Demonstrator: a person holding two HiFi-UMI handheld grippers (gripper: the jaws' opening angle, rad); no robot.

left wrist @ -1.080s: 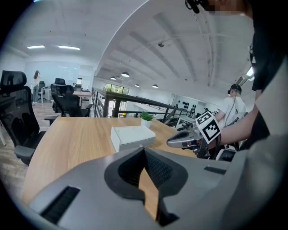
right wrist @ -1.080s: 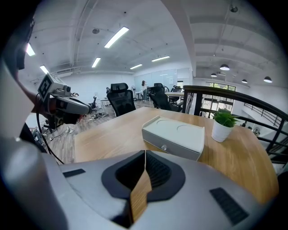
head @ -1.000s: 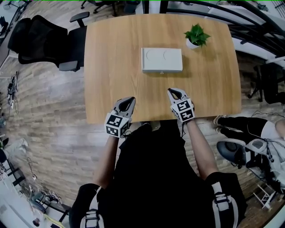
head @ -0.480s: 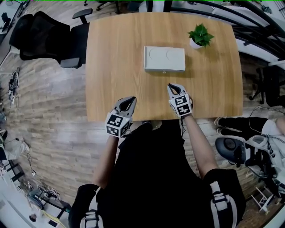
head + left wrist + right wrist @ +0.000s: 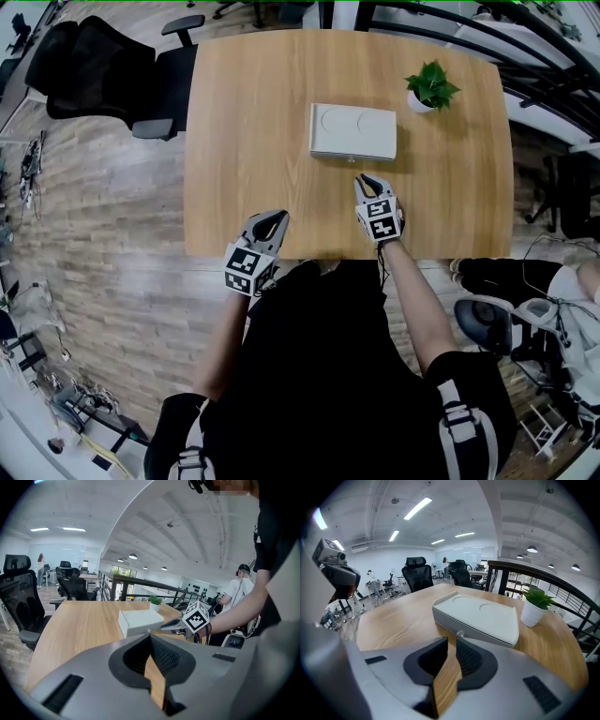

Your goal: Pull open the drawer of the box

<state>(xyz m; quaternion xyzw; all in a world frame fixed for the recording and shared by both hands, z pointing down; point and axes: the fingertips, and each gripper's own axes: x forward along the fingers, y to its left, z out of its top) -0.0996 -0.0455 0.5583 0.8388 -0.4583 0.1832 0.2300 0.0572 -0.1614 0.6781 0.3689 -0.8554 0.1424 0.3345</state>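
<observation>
A flat white box [image 5: 352,131] lies on the wooden table [image 5: 244,141], its drawer front facing me and closed. The drawer's small round knob [image 5: 460,633] shows just beyond my right gripper [image 5: 452,638]. That right gripper [image 5: 366,179] hovers a short way in front of the box [image 5: 483,616], apart from it; its jaws are opening, a narrow gap between them with nothing in it. My left gripper [image 5: 275,217] stays at the table's near edge, jaws shut and empty. The left gripper view shows the box [image 5: 140,620] with the right gripper [image 5: 165,626] beside it.
A small potted plant [image 5: 432,86] stands right of the box, on the table's far right. Black office chairs [image 5: 112,75] are off the table's left side. A railing [image 5: 525,47] runs behind, and a seated person [image 5: 562,281] is at the right.
My right gripper has moved forward across the table toward the box's drawer front. The left gripper has stayed at the near edge.
</observation>
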